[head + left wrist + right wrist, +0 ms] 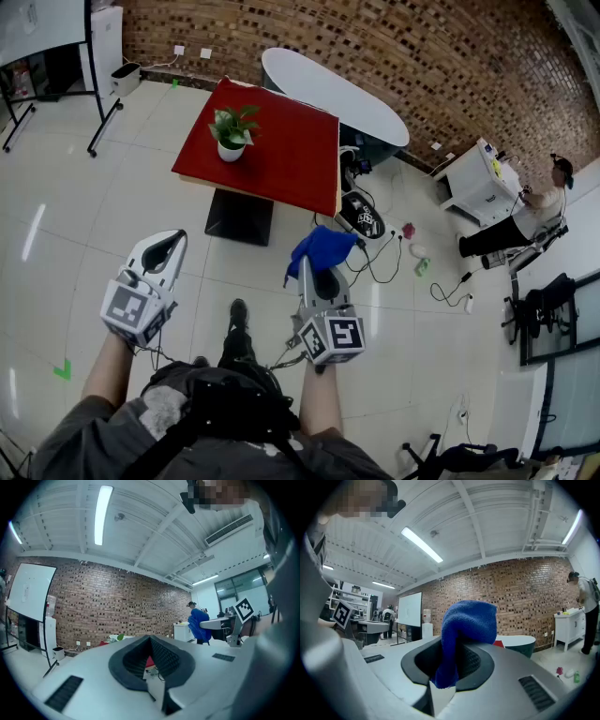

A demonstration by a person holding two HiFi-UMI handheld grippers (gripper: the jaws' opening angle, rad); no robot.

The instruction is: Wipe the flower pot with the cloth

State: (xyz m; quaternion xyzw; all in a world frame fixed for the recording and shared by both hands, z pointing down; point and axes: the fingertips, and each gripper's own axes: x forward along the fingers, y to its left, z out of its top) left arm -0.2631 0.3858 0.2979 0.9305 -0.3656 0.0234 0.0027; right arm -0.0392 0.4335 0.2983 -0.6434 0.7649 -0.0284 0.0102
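Your right gripper (316,275) clamped the cloth (322,248) (left gripper (172,242) closed, empty), both well apart from the flower pot (231,150).

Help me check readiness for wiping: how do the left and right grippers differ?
The left gripper is shut on nothing; the right gripper is shut on the blue cloth. The left gripper's tips show bare, while the right gripper's are draped by the cloth. Both are white and are held well short of the flower pot.
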